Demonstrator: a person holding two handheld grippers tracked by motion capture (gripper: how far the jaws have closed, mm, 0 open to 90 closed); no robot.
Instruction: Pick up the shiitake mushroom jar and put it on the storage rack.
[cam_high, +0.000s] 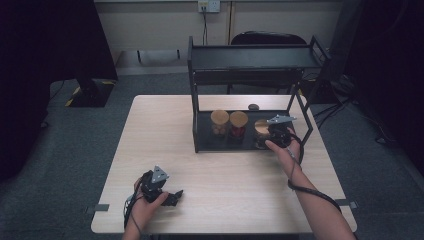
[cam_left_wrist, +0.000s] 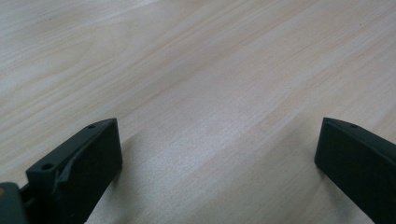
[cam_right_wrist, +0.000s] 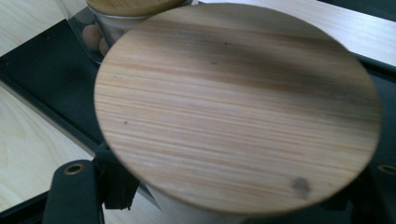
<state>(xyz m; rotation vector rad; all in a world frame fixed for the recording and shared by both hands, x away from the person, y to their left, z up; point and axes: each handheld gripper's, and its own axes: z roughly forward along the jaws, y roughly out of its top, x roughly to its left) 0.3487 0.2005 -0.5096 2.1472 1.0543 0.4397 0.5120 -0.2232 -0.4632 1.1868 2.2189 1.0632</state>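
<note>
Left gripper (cam_high: 172, 196): lying on the table (cam_high: 225, 170), jaws spread wide, holding nothing. Black rack (cam_high: 200, 130), lower shelf: first jar (cam_high: 219, 123) showing brown round pieces; second jar (cam_high: 238, 124) showing red contents; third jar (cam_high: 261, 131) sitting rightmost, contents unclear. Right gripper (cam_high: 272, 134): jaws pinching the third jar below its wooden lid (cam_right_wrist: 238, 107).

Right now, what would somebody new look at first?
Probably the black rack at the far side of the table, with three wooden-lidded jars lined up on its bottom tray. The right tool is clamped on the rightmost jar, while the left tool rests open on the near edge.
</note>
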